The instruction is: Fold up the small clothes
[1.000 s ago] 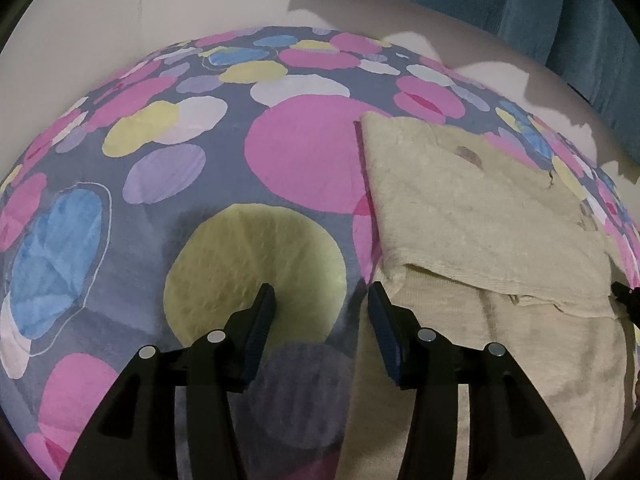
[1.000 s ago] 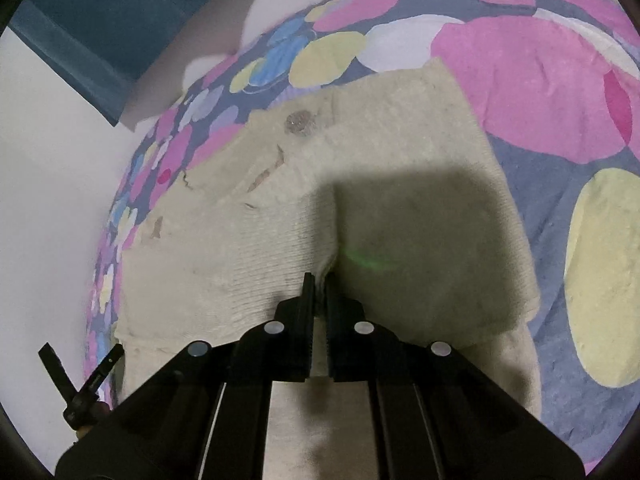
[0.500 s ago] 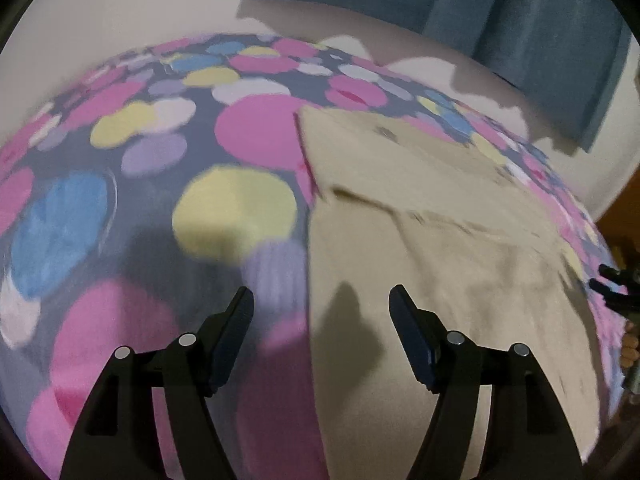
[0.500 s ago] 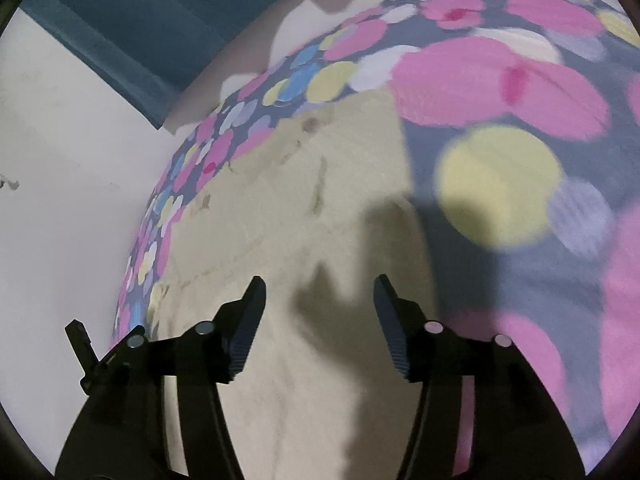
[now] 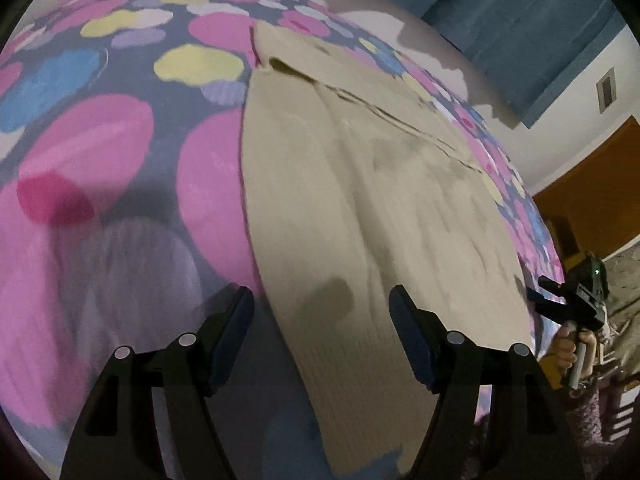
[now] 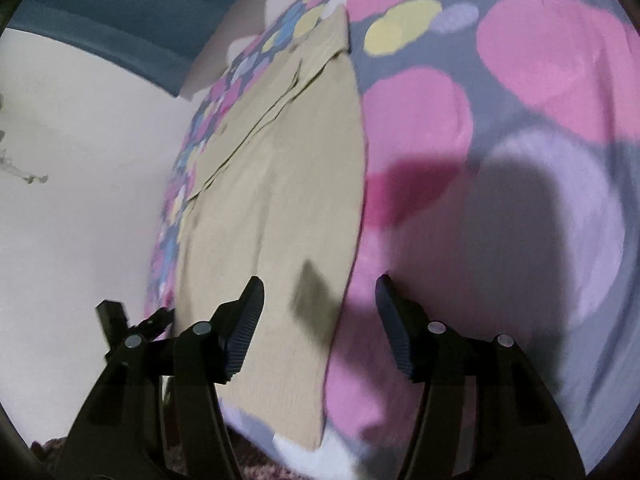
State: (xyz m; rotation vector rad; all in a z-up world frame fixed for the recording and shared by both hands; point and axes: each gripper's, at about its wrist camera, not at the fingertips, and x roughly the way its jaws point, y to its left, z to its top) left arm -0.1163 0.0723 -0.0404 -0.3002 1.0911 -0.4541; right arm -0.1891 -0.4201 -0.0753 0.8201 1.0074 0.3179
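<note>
Spotted bedspread [image 5: 100, 152] covers the whole work surface: grey-blue ground with big pink, yellow, blue and lilac circles. Cloth looks smooth, slightly blurred near the lens in both views.

Room, left wrist view: blue curtain [image 5: 532, 20] at 1 o'clock, pale wall below it with a small grey wall plate [image 5: 607, 90] at 2 o'clock. Brown wooden panel [image 5: 592, 192], door or cupboard, cannot tell which, at 3 o'clock. Right wrist view: blue curtain band at 11 o'clock, plain cream wall [image 6: 88, 160] filling 9 o'clock.

Beige sweater [image 5: 380, 216] lies flat on the bedspread, long axis running from near the lens up toward 12 o'clock. Folded flap and layered edges at its far end, around 12 to 1 o'clock in the left view. Knit ribbing visible at the near hem. In the right wrist view the same garment [image 6: 280, 200] runs from 6 up to 12 o'clock, left of centre.

Left gripper [image 5: 322, 336]: jaws wide apart, holding nothing, hovering over the sweater's near left edge; left finger over bedspread, right finger over knit. Also glimpsed at 8 o'clock in the right view.

Right gripper [image 6: 320, 324]: jaws wide apart, nothing held, straddling the sweater's right edge. Its shadow falls on the pink and lilac circles at 3 o'clock. Seen from the left view at 4 o'clock, gripped by a hand [image 5: 570, 346].
</note>
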